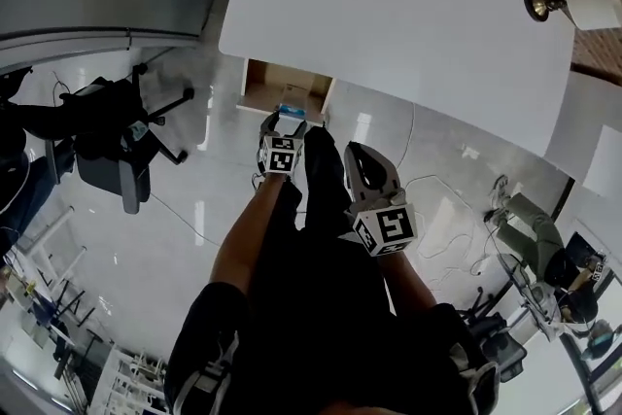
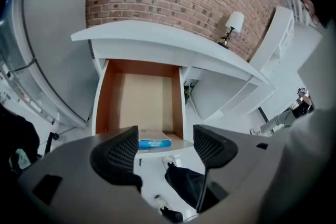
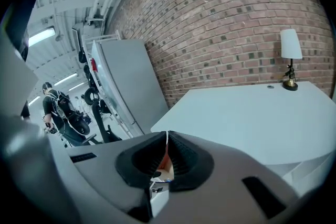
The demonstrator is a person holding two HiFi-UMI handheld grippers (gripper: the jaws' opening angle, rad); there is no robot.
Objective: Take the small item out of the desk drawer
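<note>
The wooden desk drawer (image 1: 264, 83) stands pulled out from under the white desk (image 1: 408, 15). A small blue and white box (image 1: 293, 94) lies in it near the front edge. My left gripper (image 1: 283, 121) hovers just before the drawer front with its jaws apart. In the left gripper view the box (image 2: 154, 142) shows between the spread fingers (image 2: 118, 152) of the left gripper (image 2: 164, 148), untouched. My right gripper (image 1: 356, 154) hangs lower and to the right, away from the drawer. The right gripper (image 3: 167, 144) has its jaws closed together with nothing in them.
A table lamp (image 1: 537, 2) stands at the desk's far right corner against the brick wall. A black office chair (image 1: 121, 146) sits on the glossy floor to the left. Cables (image 1: 437, 190) trail on the floor right of the drawer. My legs are below the grippers.
</note>
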